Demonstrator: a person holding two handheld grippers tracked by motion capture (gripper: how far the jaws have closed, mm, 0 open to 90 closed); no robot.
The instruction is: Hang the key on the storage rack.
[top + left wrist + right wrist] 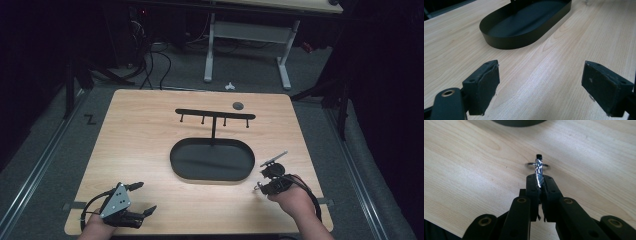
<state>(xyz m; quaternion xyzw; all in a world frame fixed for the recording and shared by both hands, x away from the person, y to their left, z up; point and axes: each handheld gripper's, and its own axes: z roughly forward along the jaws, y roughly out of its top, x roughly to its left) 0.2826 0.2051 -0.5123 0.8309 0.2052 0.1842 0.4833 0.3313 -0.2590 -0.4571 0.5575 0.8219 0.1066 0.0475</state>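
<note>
At the near left corner of the pale wooden worktop [150, 135], the left claw [142, 198] lies low in the person's left hand, its two black jaws spread wide with nothing but bare wood between them. In the left gripper view the padded fingertips [485, 85] stand well apart, aimed toward the black oval metal tray [524, 25] farther out.

That tray sits in the middle of the worktop, and from its far edge rises a thin black T-shaped rack with small hooks [215, 116]. A small dark round disc [238, 105] lies on the wood beyond the rack's right end.

To the right of the tray, the right claw [268, 168] is held in the person's right hand above the worktop. Its jaws are pressed together on a small silvery metal ring with a dark stone [538, 167]. In the right gripper view the ring stands edge-on, its lower part pinched between the pads and its upper part with the dark top poking out past the fingertips. The ring is thus off the wood, just beside the tray's right end.
</note>
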